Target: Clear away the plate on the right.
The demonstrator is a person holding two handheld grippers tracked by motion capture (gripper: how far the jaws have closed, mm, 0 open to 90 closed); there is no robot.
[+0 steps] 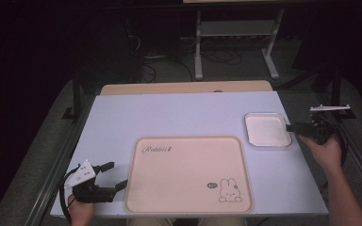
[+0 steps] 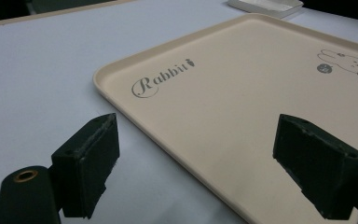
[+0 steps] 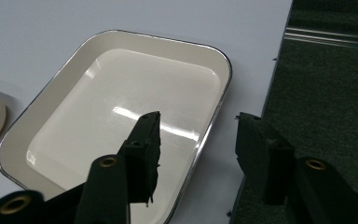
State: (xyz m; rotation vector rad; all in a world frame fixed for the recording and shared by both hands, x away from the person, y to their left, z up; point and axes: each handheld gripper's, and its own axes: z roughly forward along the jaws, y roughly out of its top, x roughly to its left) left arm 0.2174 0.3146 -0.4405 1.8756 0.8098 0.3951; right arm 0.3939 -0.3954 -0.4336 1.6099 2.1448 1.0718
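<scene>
White dish (image 3: 121, 116): a shallow rectangular dish with rounded corners and a thin metal-looking rim, lying flat on the table near its right edge; in the high view (image 1: 267, 130) it sits just beyond the far right corner of the beige tray, apart from it
Right gripper (image 3: 198, 140): straddles the dish's right rim, one jaw over the dish's inside, the other outside over the table edge and the dark floor; jaws half spread, pads not pressing the rim as far as the frames show; in the high view (image 1: 290, 127) its tip reaches the dish's right side
Right hand (image 1: 327, 150): comes in from the lower right, forearm along the table's right edge, gripping the black tool body
Beige tray (image 1: 188, 174): large, flat, rounded rectangle in the near middle of the table, with "Rabbit" lettering at its far left and a rabbit drawing at its near right corner (image 2: 345, 63)
Left gripper (image 1: 114, 175): low at the near left of the table, just left of the tray; jaws spread wide with nothing between them, the tray's near edge seen through the gap in the left gripper view (image 2: 196, 154)
Table (image 1: 169, 113): pale lavender top, a strip of wood showing along its far edge
Surroundings: dark floor, cables and a metal stand behind the table
</scene>
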